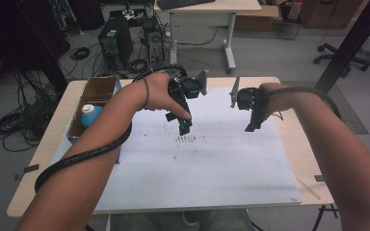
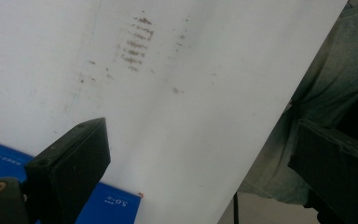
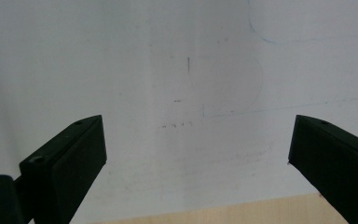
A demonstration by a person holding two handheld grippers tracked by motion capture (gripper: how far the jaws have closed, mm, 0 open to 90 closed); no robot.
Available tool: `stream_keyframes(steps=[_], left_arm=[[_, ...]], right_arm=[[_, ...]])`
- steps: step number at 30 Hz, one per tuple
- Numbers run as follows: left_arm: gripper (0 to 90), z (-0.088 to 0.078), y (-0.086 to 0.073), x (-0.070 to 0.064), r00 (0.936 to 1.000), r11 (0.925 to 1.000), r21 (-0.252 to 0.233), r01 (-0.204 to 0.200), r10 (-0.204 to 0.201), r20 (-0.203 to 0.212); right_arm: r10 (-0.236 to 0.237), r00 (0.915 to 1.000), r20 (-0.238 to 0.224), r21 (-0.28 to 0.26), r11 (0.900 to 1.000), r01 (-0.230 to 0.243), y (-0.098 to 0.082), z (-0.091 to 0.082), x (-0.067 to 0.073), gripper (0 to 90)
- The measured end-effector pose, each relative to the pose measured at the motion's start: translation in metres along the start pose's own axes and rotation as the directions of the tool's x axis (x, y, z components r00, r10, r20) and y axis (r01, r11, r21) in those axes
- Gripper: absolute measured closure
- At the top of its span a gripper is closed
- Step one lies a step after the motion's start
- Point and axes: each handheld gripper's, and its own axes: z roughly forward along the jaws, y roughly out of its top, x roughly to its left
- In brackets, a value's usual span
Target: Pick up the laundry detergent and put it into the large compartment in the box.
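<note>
While both tongs hang above the white sheet on the tabletop, neither is pinching anything: the left tongs are spread wide in their own gripper view, and the right tongs are spread just as wide in theirs. From the high view the jaw gap is hard to read on either one, since the hands and the black bodies cover most of it. The left hand hides a good part of its gripper. A cluster of dark smudges sits on the sheet just below the left tongs, too small to make out as anything. At the tabletop's left edge there's a cardboard box with a blue-and-white bottle inside, partly blocked by the forearm. A blue box is cut off at the bottom of the left gripper view, its print too blurry to read properly.
</note>
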Motion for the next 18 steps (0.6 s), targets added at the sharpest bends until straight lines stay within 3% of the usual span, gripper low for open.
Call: stream_keyframes(steps=[18], left_arm=[[5.1, 0.002, 0.0024, -0.0008, 0.9998, 0.9999, -0.008, -0.013, 0.013, 0.012]], right_arm=[[0.0, 1.0, -0.003, 0.01, 1.0, 0.0, -0.0021, -0.0009, 0.0007, 3.8]])
